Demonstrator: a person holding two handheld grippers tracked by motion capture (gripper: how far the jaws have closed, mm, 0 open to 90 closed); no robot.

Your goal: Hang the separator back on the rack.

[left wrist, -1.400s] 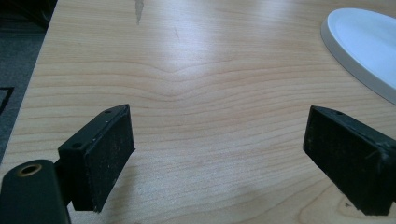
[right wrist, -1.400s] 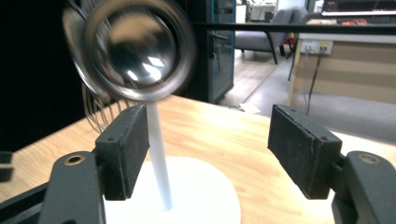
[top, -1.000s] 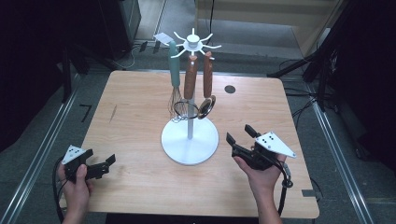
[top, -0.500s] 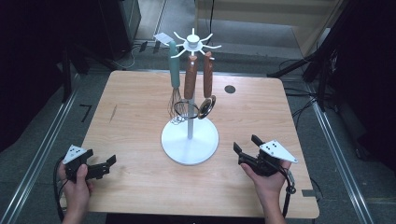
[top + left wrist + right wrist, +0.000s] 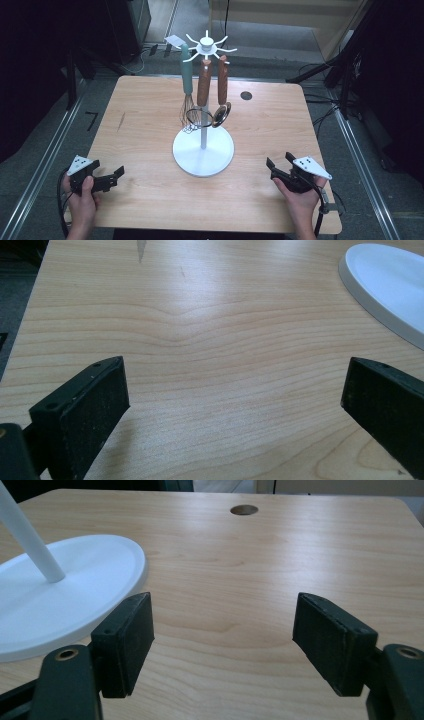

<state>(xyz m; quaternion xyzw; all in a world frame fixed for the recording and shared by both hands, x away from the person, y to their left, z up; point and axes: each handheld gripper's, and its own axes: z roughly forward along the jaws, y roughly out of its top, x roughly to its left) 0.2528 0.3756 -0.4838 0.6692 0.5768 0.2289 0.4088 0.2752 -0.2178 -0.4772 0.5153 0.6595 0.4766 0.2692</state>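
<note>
A white utensil stand (image 5: 203, 152) rises from the middle of the wooden table (image 5: 140, 115). From its top hooks hang a whisk with a mint-green handle (image 5: 186, 75), a brown-handled utensil (image 5: 203, 82) and a brown-handled spoon (image 5: 222, 82). My left gripper (image 5: 116, 176) rests open at the near left corner, with bare wood between its fingers (image 5: 80, 410). My right gripper (image 5: 279, 161) is open at the near right. Its fingers (image 5: 125, 640) frame empty tabletop just right of the stand's base (image 5: 65, 605) and pole (image 5: 27, 535).
A round cable hole (image 5: 245, 95) sits in the far right part of the table; it also lies ahead in the right gripper view as the hole (image 5: 244, 510). The stand's base rim (image 5: 390, 285) is at the upper right of the left gripper view. Dark floor and cables surround the table.
My right gripper has drawn back toward the near edge and a little right, away from the stand's base. The left gripper and the utensils have not moved.
</note>
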